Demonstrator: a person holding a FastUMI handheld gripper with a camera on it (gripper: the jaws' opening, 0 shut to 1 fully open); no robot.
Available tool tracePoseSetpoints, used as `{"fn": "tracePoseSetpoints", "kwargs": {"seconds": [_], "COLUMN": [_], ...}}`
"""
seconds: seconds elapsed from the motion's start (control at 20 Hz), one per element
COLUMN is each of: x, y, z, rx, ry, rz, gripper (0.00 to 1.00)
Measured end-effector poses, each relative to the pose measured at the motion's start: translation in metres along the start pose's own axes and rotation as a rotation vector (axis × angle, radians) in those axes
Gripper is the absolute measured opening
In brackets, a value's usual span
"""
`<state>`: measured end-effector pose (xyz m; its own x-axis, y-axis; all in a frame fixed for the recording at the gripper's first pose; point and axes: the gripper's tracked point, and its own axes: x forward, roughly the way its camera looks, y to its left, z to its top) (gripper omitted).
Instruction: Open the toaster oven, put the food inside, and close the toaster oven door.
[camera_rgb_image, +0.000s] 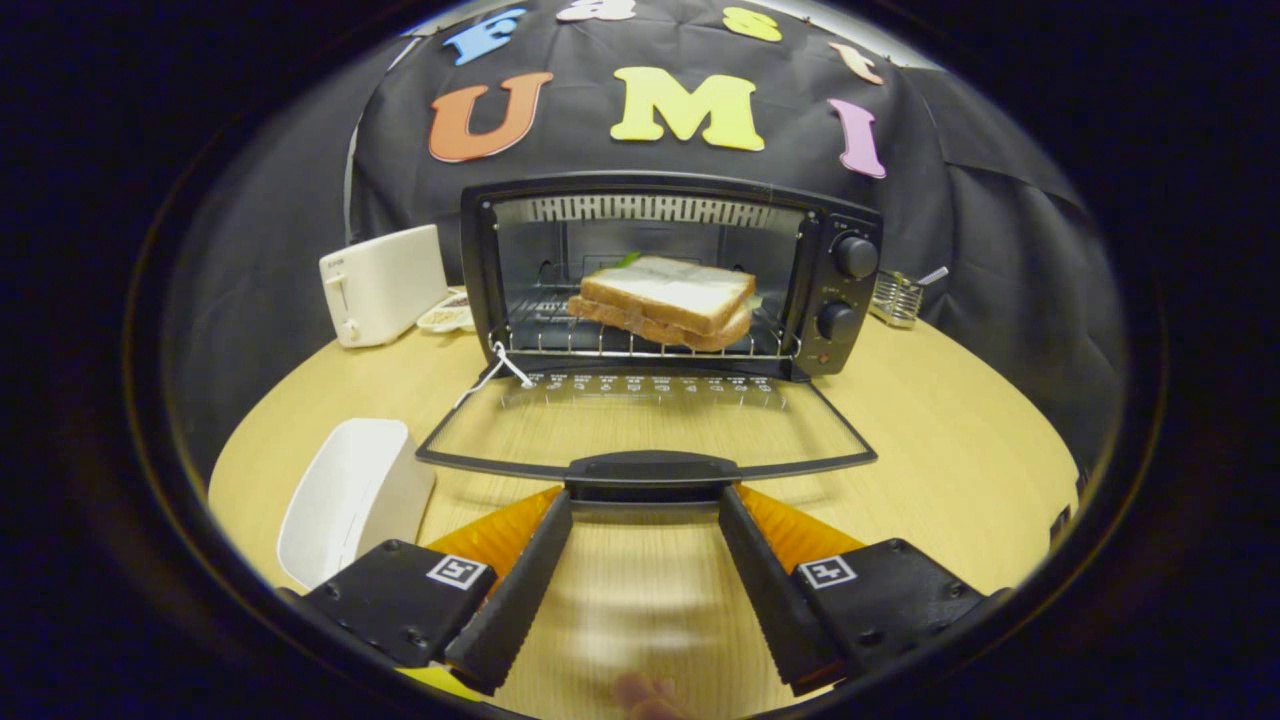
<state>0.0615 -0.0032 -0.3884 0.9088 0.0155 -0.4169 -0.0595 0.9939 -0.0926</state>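
While the jaws gape beneath the door handle (650, 468), the sandwich (665, 300) lies crosswise inside.

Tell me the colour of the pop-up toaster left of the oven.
White, clearest in the gripper view: the boxy plastic pop-up toaster.

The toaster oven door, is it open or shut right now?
Open. The door lies folded down flat over the table, the sandwich sits inside on the rack, and the open claw has its fingertips at the door's handle.

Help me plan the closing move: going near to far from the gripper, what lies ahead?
Gripper, open → door handle at its fingertips → lowered glass door → sandwich on the oven rack.
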Motion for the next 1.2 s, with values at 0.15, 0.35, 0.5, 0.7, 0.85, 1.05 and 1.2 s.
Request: {"fn": "tracePoseSetpoints", "kwargs": {"seconds": [0.15, 0.35, 0.5, 0.7, 0.85, 1.05, 1.2], "x": [-0.002, -0.013, -0.018, -0.024, -0.026, -0.02, -0.007], "y": [0.001, 0.001, 0.002, 0.003, 0.003, 0.003, 0.011], "z": [0.007, 0.026, 0.049, 0.071, 0.092, 0.13, 0.157], "rx": [-0.001, -0.012, -0.042, -0.063, -0.059, -0.045, -0.039], "ry": [-0.021, -0.079, -0.144, -0.201, -0.254, -0.337, -0.348], "rz": [0.001, 0.003, -0.002, -0.005, 0.001, -0.02, 0.002], "gripper": [0.98, 0.98, 0.98, 0.98, 0.98, 0.98, 0.98]}}
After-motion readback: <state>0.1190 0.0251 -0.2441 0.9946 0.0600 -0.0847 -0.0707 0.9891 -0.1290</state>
